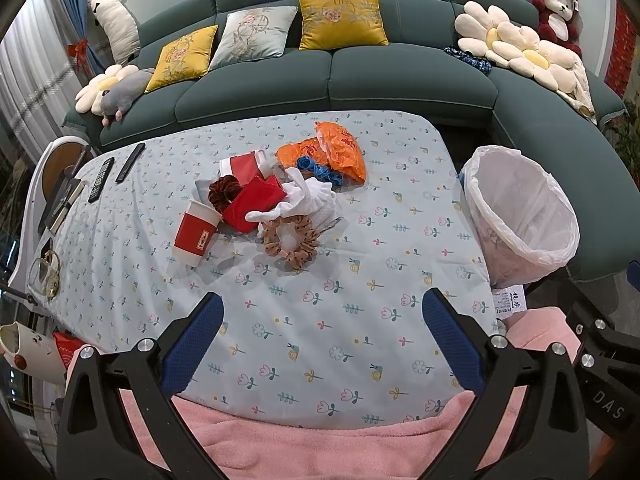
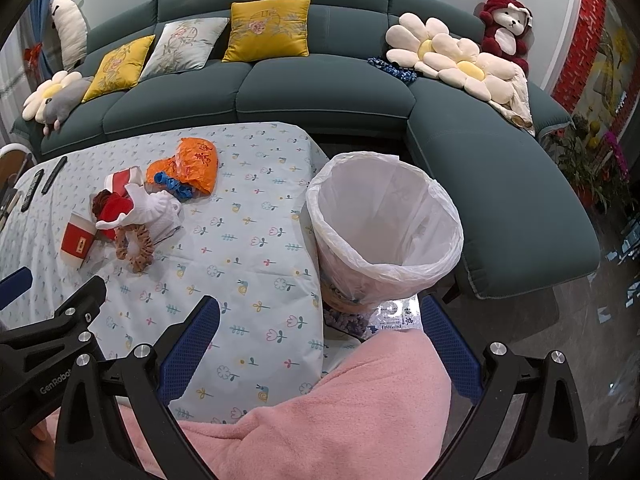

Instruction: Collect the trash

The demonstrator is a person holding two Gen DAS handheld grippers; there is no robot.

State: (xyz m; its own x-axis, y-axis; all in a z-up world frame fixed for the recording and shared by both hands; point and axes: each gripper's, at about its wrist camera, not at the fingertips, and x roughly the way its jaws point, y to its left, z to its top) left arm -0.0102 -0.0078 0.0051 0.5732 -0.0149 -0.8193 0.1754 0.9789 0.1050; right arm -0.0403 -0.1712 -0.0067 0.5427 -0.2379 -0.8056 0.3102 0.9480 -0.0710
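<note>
Both my tongs, left point(image 1: 322, 334) and right point(image 2: 320, 340), gape empty; the paper cup point(image 1: 196, 232) looks light, crushable—pinch its rim gently.

"GenRobot" is printed in white on the black frame of the left hand-held gripper point(image 2: 56, 384). "DAS" shows on the right hand-held gripper point(image 1: 608, 404). A white tag point(image 1: 507, 302) at the table's edge carries print too small to read.
</note>
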